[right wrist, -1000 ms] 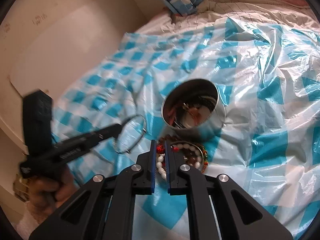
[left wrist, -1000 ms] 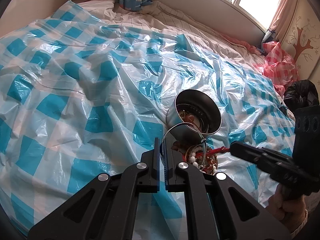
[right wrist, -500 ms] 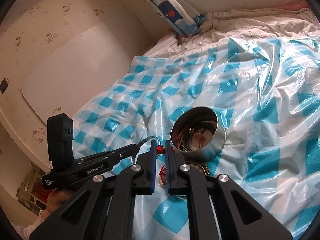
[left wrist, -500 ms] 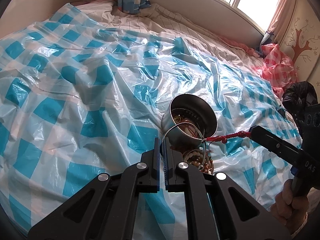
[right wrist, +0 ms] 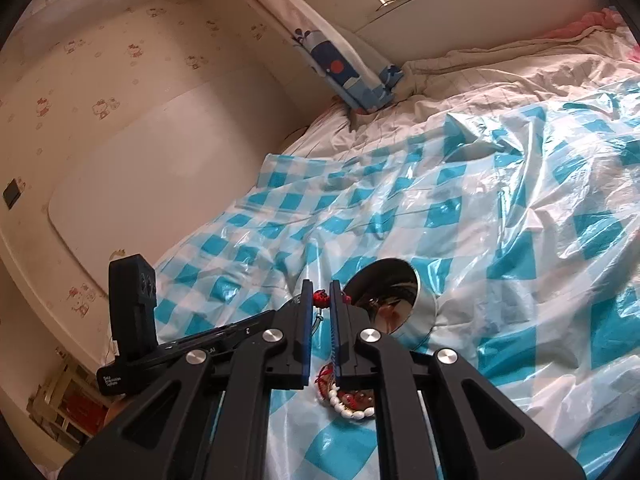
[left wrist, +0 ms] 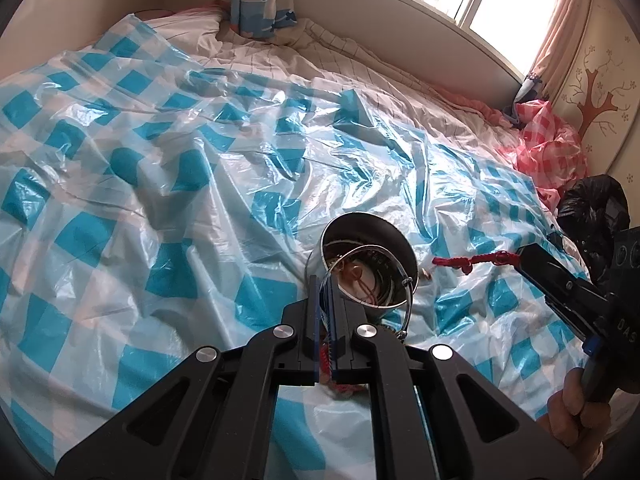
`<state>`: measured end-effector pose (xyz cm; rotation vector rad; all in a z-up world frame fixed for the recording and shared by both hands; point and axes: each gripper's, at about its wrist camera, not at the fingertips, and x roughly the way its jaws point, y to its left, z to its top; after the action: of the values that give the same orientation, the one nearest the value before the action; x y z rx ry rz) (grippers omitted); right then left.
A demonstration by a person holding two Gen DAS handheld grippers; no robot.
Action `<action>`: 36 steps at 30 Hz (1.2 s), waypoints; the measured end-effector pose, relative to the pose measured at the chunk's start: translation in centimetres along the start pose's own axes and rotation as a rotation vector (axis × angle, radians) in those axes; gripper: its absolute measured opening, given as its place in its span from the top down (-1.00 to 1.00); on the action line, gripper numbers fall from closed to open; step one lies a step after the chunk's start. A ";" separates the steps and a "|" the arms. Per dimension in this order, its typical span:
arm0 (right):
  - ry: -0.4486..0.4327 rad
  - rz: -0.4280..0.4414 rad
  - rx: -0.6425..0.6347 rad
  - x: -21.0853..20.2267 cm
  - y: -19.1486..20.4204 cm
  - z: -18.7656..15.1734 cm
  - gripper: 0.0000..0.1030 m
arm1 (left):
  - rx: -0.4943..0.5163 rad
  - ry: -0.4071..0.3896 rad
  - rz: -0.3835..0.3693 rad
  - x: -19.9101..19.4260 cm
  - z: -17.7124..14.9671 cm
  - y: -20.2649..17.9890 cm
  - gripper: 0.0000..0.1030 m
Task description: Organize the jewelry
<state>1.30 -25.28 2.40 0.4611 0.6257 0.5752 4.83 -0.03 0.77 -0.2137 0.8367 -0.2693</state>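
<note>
Left-wrist view: the left hand-held gripper [left wrist: 325,300] pinches a silver bangle [left wrist: 370,284] just ahead over the jewelry tin [left wrist: 362,236], apparently for dropping in, as the right hand-held gripper [left wrist: 520,254], alongside, clamps a red cord bracelet [left wrist: 468,260] lifted above the bed [left wrist: 120,160].

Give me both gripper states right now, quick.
Left gripper: shut on the silver bangle, held over the metal tin.
Right gripper: shut on the red knotted cord.
</note>
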 end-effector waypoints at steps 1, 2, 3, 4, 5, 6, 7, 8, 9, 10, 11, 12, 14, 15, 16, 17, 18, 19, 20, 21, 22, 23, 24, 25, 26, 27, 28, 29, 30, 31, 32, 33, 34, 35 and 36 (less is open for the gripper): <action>-0.001 -0.006 0.001 0.0 -0.1 0.1 0.83 | 0.001 0.001 0.000 0.2 0.1 -0.1 0.94; -0.001 -0.011 0.004 0.1 -0.2 0.1 0.83 | 0.002 0.002 0.001 0.4 0.2 -0.2 0.94; -0.001 -0.015 0.008 0.3 -0.3 0.1 0.83 | 0.002 0.003 0.002 0.6 0.3 -0.4 0.94; 0.001 -0.020 0.009 0.5 -0.4 0.2 0.83 | 0.003 0.003 0.004 0.7 0.4 -0.5 0.94; 0.000 -0.027 0.008 0.7 -0.5 0.3 0.83 | 0.004 0.006 0.007 1.0 0.4 -0.6 0.94; -0.001 -0.032 0.007 0.9 -0.5 0.3 0.83 | 0.004 0.010 0.008 1.2 0.4 -0.8 0.94; -0.001 -0.034 0.008 1.1 -0.6 0.4 0.83 | 0.005 0.013 0.010 1.4 0.4 -0.9 0.94; -0.001 -0.039 0.009 1.2 -0.6 0.4 0.83 | 0.009 0.017 0.014 1.7 0.4 -1.0 0.94; -0.001 -0.049 0.008 1.5 -0.7 0.5 0.83 | 0.010 0.018 0.016 1.8 0.4 -1.1 0.94; 0.001 -0.053 0.009 1.7 -0.8 0.5 0.83 | 0.010 0.020 0.018 2.0 0.5 -1.2 0.94; 0.003 -0.056 0.011 1.8 -0.9 0.5 0.83 | 0.011 0.022 0.019 2.2 0.5 -1.3 0.94; 0.003 -0.060 0.013 2.0 -1.0 0.5 0.83 | 0.011 0.024 0.021 2.4 0.6 -1.3 0.94; 0.005 -0.068 0.011 2.2 -1.0 0.5 0.83 | 0.008 0.027 0.024 2.8 0.8 -1.4 0.94; 0.006 -0.071 0.009 2.3 -1.0 0.5 0.83 | 0.008 0.027 0.024 3.0 0.8 -1.4 0.94; 0.008 -0.074 0.009 2.5 -1.0 0.5 0.83 | 0.007 0.028 0.025 3.2 0.9 -1.5 0.94; 0.010 -0.077 0.008 2.6 -1.1 0.5 0.83 | 0.007 0.030 0.026 3.3 0.9 -1.6 0.94; 0.012 -0.082 0.007 2.8 -1.1 0.5 0.83 | 0.007 0.032 0.027 3.5 1.0 -1.6 0.94; 0.013 -0.087 0.006 3.0 -1.1 0.5 0.83 | 0.006 0.035 0.027 3.6 1.0 -1.7 0.94; 0.015 -0.090 0.006 3.2 -1.2 0.5 0.83 | 0.006 0.037 0.027 3.8 1.0 -1.7 0.94; 0.016 -0.093 0.007 3.3 -1.2 0.5 0.83 | 0.006 0.039 0.028 3.9 1.0 -1.8 0.94; 0.017 -0.097 0.009 3.5 -1.4 0.5 0.83 | 0.007 0.040 0.028 4.0 1.0 -1.9 0.94; 0.017 -0.100 0.012 3.6 -1.5 0.5 0.83 | 0.009 0.042 0.029 4.2 1.0 -2.0 0.94; 0.018 -0.102 0.015 3.8 -1.6 0.5 0.83 | 0.010 0.044 0.030 4.4 1.0 -2.1 0.94; 0.020 -0.105 0.018 4.0 -1.7 0.5 0.83 | 0.012 0.046 0.031 4.6 1.1 -2.2 0.94; 0.022 -0.108 0.019 4.1 -1.8 0.5 0.83 | 0.012 0.046 0.032 4.7 1.1 -2.2 0.94; 0.024 -0.112 0.020 4.4 -1.9 0.5 0.83 | 0.011 0.047 0.034 4.9 1.2 -2.2 0.94; 0.027 -0.114 0.021 4.6 -1.9 0.5 0.83 | 0.011 0.048 0.036 5.1 1.3 -2.3 0.94; 0.031 -0.117 0.022 4.9 -2.0 0.4 0.83 | 0.010 0.049 0.038 5.3 1.5 -2.3 0.94; 0.036 -0.122 0.022 5.2 -2.1 0.4 0.83 | 0.010 0.050 0.039 5.4 1.5 -2.3 0.94; 0.042 -0.130 0.021 5.6 -2.2 0.3 0.83 | 0.011 0.051 0.043 5.5 1.6 -2.3 0.94; 0.046 -0.133 0.022 5.8 -2.3 0.3 0.83 | 0.013 0.052 0.046 5.7 1.7 -2.4 0.94; 0.050 -0.137 0.021 6.1 -2.3 0.2 0.83 | 0.013 0.054 0.049 5.9 1.8 -2.4 0.94; 0.055 -0.143 0.019 6.4 -2.4 0.2 0.83 | 0.012 0.056 0.050 6.1 1.8 -2.4 0.94; 0.059 -0.149 0.018 6.7 -2.4 0.1 0.83 | 0.014 0.061 0.053 6.4 2.0 -2.4 0.94; 0.061 -0.154 0.018 6.8 -2.5 0.1 0.79 | 0.016 0.065 0.057 6.6 2.1 -2.5 0.93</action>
<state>6.78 -22.90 -1.72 0.4093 0.7188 0.4393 10.22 -4.27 -1.79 -0.1671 0.9029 -0.2305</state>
